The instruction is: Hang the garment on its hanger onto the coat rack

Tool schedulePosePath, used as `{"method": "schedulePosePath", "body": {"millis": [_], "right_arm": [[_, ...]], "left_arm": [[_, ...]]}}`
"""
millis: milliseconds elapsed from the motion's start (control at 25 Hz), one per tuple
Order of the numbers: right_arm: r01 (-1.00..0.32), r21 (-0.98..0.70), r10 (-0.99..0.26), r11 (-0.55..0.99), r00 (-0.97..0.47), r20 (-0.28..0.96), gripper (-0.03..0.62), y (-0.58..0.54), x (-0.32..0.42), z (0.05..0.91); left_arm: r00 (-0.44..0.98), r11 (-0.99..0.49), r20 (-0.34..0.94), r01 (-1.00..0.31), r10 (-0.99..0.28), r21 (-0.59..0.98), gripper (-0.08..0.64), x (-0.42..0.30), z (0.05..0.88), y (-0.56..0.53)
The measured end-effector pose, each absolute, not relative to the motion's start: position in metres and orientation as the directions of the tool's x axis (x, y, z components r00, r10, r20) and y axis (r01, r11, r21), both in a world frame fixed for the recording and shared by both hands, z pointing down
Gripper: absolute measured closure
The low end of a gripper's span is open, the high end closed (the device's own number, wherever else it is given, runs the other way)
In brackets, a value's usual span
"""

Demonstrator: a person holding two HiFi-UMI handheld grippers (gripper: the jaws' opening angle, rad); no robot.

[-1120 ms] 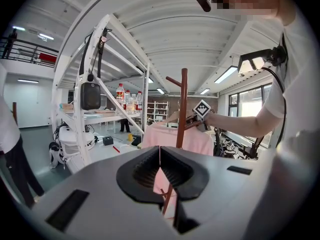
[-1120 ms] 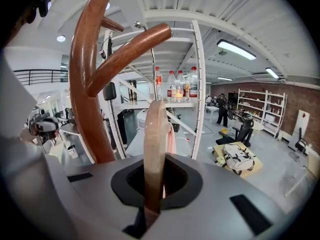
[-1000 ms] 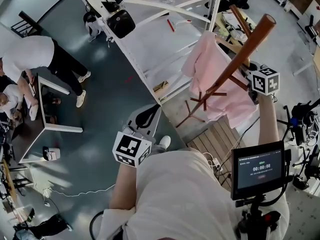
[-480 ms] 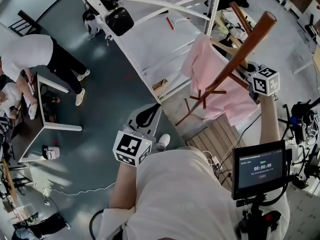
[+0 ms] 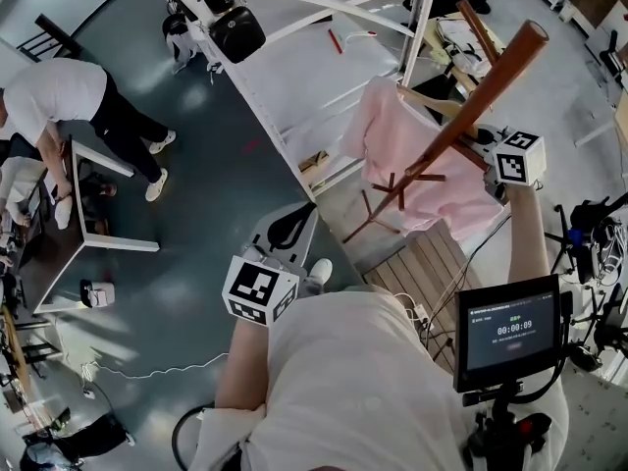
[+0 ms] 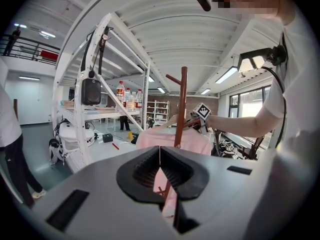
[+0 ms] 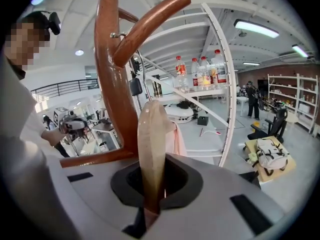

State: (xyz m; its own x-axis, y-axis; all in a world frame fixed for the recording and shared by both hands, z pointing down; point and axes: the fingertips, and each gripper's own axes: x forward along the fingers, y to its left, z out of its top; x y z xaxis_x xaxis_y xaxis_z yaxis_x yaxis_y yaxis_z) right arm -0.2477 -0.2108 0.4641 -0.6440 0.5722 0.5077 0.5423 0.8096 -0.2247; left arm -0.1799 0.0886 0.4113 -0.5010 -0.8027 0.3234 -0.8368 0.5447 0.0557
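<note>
The brown wooden coat rack point(image 5: 461, 116) rises toward me at the upper right of the head view. A pink garment point(image 5: 407, 150) hangs on a pale wooden hanger point(image 5: 437, 101) right beside the pole. My right gripper point(image 5: 496, 155) is shut on one end of that hanger point(image 7: 151, 149). In the right gripper view the rack pole point(image 7: 112, 79) and an upward peg point(image 7: 150, 21) stand just behind the hanger, with its metal hook point(image 7: 116, 34) at the pole. My left gripper point(image 5: 285, 232) is held low, away from the rack, jaws shut and empty point(image 6: 160, 151).
A white-framed table point(image 5: 324, 67) with bottles stands behind the rack, with a black bag point(image 5: 235, 37) on its corner. A wooden pallet point(image 5: 432, 268) lies under the rack's feet. A timer screen point(image 5: 505, 332) is at my right. People point(image 5: 69, 96) stand at a desk far left.
The garment and hanger have shifted slightly left along the rack pole with the right gripper. The left gripper has stayed where it was.
</note>
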Motion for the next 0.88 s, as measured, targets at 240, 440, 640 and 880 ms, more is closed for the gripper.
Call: {"method": "schedulePosePath", "body": {"millis": [240, 440, 640, 880], "right_arm": [[0.543, -0.241, 0.581, 0.804, -0.634, 0.511, 0.586, -0.216, -0.250, 0.467], [0.544, -0.253, 0.585, 0.800, -0.614, 0.529, 0.577, -0.220, -0.248, 0.469], [0.556, -0.265, 0.596, 0.788, -0.582, 0.553, 0.505, -0.225, -0.244, 0.469], [0.600, -0.273, 0.637, 0.752, -0.555, 0.535, 0.502, -0.227, -0.237, 0.458]], "left_arm": [[-0.508, 0.552, 0.322, -0.832, -0.799, 0.059, 0.552, -0.179, 0.413, 0.090], [-0.507, 0.552, 0.322, -0.832, -0.800, 0.061, 0.552, -0.180, 0.412, 0.090], [-0.504, 0.550, 0.323, -0.833, -0.801, 0.065, 0.552, -0.181, 0.412, 0.089], [-0.501, 0.548, 0.323, -0.834, -0.803, 0.070, 0.552, -0.182, 0.414, 0.088]]}}
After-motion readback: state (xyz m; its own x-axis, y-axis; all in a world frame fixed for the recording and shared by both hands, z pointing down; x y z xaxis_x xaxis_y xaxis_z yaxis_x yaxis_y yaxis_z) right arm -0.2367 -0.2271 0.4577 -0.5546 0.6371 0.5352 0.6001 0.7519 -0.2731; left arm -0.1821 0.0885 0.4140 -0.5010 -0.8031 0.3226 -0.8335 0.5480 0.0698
